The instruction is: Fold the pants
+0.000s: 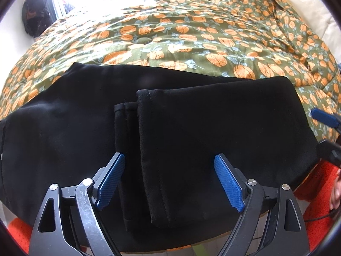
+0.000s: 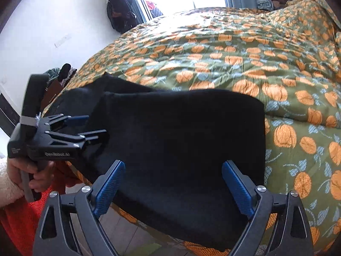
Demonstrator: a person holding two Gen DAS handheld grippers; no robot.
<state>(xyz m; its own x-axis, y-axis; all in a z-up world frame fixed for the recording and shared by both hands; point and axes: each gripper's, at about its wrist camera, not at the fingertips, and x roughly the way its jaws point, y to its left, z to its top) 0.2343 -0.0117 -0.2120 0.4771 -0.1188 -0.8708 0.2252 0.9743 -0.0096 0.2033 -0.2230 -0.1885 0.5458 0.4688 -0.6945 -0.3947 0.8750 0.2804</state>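
Note:
Black pants (image 1: 74,117) lie folded across the near edge of a bed. Two leg hems (image 1: 149,111) rest on top of the wider part, one overlapping the other. My left gripper (image 1: 169,156) hovers just above these hems with its blue pads wide apart and nothing pressed between them. In the right wrist view the pants (image 2: 181,128) fill the middle. My right gripper (image 2: 174,163) stands open over their folded end, clear of the cloth. The left gripper (image 2: 93,124) shows there at the left, held by a hand (image 2: 32,175). The right gripper (image 1: 326,133) peeks in at the right edge.
A green quilt with orange pumpkins (image 1: 191,32) covers the bed, rumpled at the far right. Dark clothes (image 2: 119,10) hang on the white wall beside a bright window. Orange-red cloth (image 1: 315,183) on the person lies below the bed edge. Tiled floor (image 2: 132,230) shows underneath.

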